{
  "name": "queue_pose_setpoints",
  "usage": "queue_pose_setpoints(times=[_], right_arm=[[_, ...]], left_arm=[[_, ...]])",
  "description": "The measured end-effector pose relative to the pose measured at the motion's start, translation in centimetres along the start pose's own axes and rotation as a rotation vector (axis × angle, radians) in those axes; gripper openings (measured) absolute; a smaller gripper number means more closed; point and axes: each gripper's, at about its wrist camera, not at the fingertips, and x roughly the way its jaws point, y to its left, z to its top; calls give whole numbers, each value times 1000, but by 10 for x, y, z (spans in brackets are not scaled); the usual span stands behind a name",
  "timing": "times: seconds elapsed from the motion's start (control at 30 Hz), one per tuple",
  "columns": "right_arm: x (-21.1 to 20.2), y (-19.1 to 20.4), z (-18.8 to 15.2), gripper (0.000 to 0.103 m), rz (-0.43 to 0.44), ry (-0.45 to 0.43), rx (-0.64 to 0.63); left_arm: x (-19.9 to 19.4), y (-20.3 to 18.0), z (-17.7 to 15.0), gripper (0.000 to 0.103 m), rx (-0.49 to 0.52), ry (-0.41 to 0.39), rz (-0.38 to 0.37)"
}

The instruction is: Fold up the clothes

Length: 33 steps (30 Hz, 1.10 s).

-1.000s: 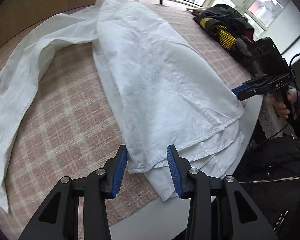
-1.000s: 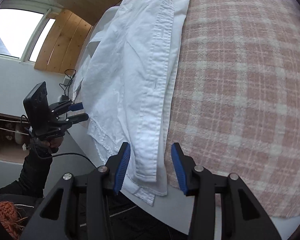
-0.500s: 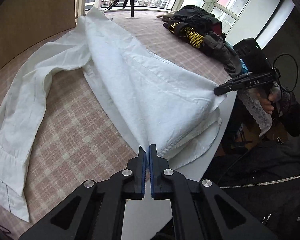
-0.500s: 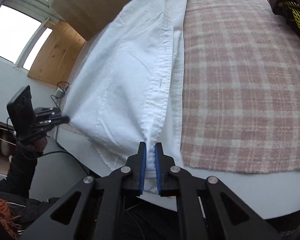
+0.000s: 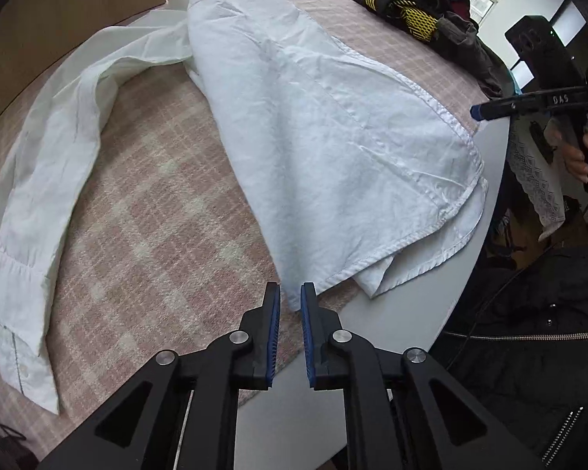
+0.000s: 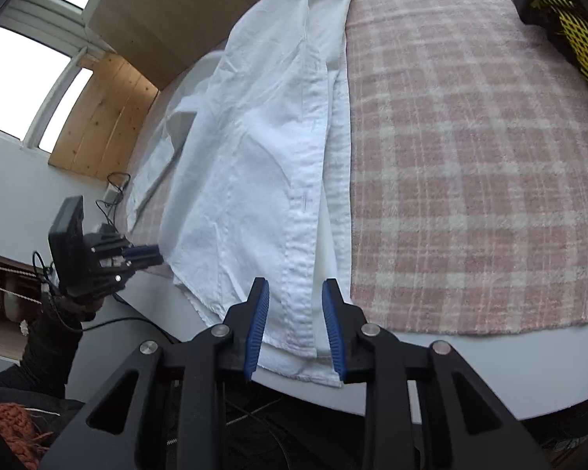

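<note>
soft window daylight, sharp centre, fisheye-warped edges.

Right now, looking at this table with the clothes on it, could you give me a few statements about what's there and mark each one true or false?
1. The white shirt lies on a pink checked cloth. True.
2. The shirt's hem hangs over the table edge. False: it reaches the edge, nothing hangs down.
3. A dark pile of clothes with yellow mesh sits at the far side. True.
4. One long sleeve is folded across the shirt's body. False: it trails out to the side.
</note>
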Motion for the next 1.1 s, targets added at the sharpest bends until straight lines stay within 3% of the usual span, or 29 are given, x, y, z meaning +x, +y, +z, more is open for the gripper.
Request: queue_pose_setpoints(times=[0.1, 0.17, 0.33, 0.53, 0.6, 0.7, 0.83, 0.93, 0.97, 1.0, 1.03, 1.1], right_arm=[[-9, -1, 36, 28, -32, -69, -38], [-11, 1, 71, 28, -31, -99, -71], [4, 2, 180, 28, -41, -150, -137], [39, -20, 305, 28, -143, -132, -216], [55, -29, 340, 40, -145, -101, -240], [86, -32, 371, 50, -163, -54, -328], [137, -21, 392, 50, -276, 26, -517], [149, -18, 399, 50, -305, 9, -610], [150, -17, 401, 45, -307, -4, -635], [145, -18, 406, 17, -293, -18, -640], [138, -19, 411, 1, -263, -27, -641], [117, -19, 422, 2, -259, -76, -662]], left_arm=[[-19, -15, 5, 11, 13, -46, 39], [-27, -35, 17, 19, 38, -87, 44], [-16, -96, 71, 26, 39, -156, -56], [30, -134, 127, 28, -12, -107, 30], [45, -136, 135, 28, -49, -75, 51], [60, -129, 140, 29, -156, -35, 67], [76, -116, 138, 29, -305, 19, 94], [85, -111, 135, 29, -377, 45, 95], [86, -110, 134, 29, -391, 47, 93], [86, -109, 133, 29, -402, 46, 89], [86, -108, 132, 30, -411, 47, 84], [85, -106, 131, 30, -426, 49, 74]])
